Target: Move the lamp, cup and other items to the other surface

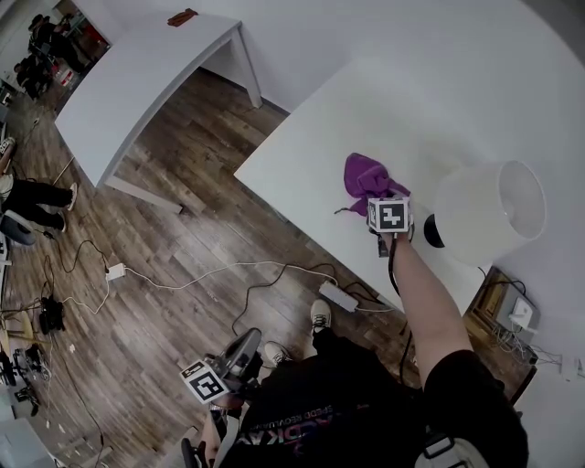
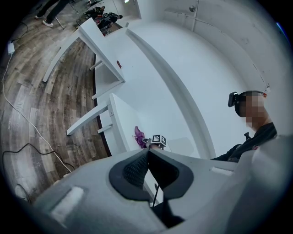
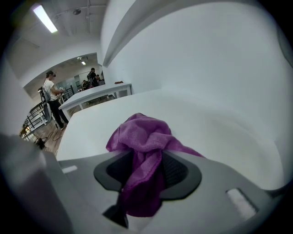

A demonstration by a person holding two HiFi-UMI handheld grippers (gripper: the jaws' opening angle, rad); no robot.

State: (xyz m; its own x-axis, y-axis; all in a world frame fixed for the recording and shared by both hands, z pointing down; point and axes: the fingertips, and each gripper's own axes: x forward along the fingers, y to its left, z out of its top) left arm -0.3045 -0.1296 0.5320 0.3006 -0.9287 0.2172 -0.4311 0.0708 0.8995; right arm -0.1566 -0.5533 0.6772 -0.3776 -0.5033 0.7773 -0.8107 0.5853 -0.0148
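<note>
Lamp (image 1: 489, 212): one, near one purple cloth (image 3: 142, 132) gripped by right gripper (image 3: 147, 155); left gripper (image 2: 148, 151) jaws closed.

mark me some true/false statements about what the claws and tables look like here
1. The right claw has the purple cloth between its jaws. True.
2. The left claw is wide open. False: its jaws are together, with nothing between them.
3. The lamp stands on the same white table as the purple cloth. True.
4. The far table holds a cup. False: only a small reddish-brown item shows on it.
</note>
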